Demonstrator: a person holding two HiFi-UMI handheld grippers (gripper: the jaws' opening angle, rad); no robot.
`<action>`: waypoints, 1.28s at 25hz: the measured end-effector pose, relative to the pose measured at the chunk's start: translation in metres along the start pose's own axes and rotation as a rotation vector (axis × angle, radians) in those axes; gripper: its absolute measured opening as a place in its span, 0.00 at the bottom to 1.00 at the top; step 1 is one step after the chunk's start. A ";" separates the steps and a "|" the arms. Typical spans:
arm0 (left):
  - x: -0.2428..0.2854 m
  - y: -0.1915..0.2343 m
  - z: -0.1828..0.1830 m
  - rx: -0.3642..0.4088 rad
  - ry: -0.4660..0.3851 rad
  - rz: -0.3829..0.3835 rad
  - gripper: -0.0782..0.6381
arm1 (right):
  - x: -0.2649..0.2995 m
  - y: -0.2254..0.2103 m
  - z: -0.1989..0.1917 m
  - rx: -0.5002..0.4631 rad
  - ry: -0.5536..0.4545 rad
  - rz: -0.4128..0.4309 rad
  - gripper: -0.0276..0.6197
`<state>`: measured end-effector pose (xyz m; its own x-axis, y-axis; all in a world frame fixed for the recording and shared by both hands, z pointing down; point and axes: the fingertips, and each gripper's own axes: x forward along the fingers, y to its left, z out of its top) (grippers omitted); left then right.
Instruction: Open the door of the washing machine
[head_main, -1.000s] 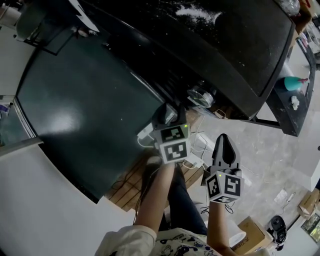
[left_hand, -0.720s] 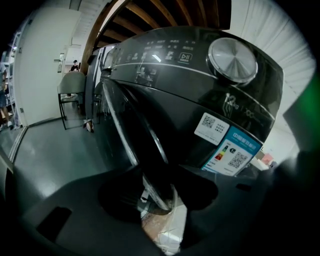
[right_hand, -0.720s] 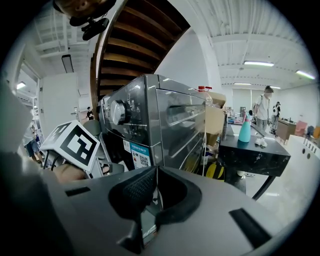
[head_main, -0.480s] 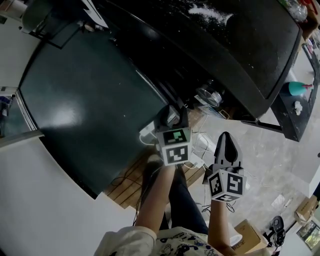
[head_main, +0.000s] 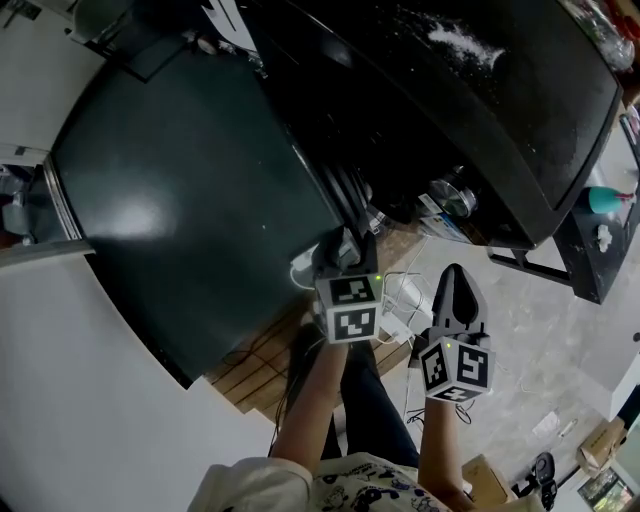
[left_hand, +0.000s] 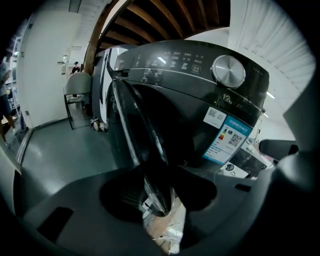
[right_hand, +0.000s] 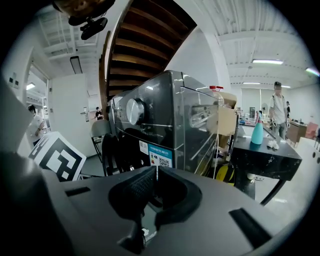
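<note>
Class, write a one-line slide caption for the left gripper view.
Left tool, jaws just closing, straddles the door rim of the washer.

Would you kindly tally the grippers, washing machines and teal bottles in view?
Grippers: 2, the left gripper, whose jaws have just been closing with the door edge between them, and the right gripper
Washing machine: 1
Teal bottle: 1
Total: 4

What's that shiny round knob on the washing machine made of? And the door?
The knob looks like brushed metal: silvery, catching light; it could be coated plastic. The door looks like dark glossy glass or plastic, with a bright chrome-like rim.
</note>
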<state>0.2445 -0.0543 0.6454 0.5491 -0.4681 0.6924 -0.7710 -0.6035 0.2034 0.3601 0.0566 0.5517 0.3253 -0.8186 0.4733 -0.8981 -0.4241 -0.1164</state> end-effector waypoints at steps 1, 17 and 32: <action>-0.003 0.005 -0.002 -0.007 -0.002 0.009 0.36 | 0.002 0.005 0.001 -0.005 -0.002 0.012 0.07; -0.060 0.108 -0.032 -0.115 -0.014 0.214 0.24 | 0.017 0.093 0.002 -0.085 0.009 0.221 0.07; -0.100 0.203 -0.043 -0.101 -0.038 0.338 0.22 | 0.027 0.161 0.001 -0.157 0.019 0.369 0.07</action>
<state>0.0191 -0.1019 0.6473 0.2679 -0.6551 0.7064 -0.9380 -0.3447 0.0361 0.2247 -0.0342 0.5449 -0.0321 -0.8969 0.4410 -0.9883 -0.0372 -0.1476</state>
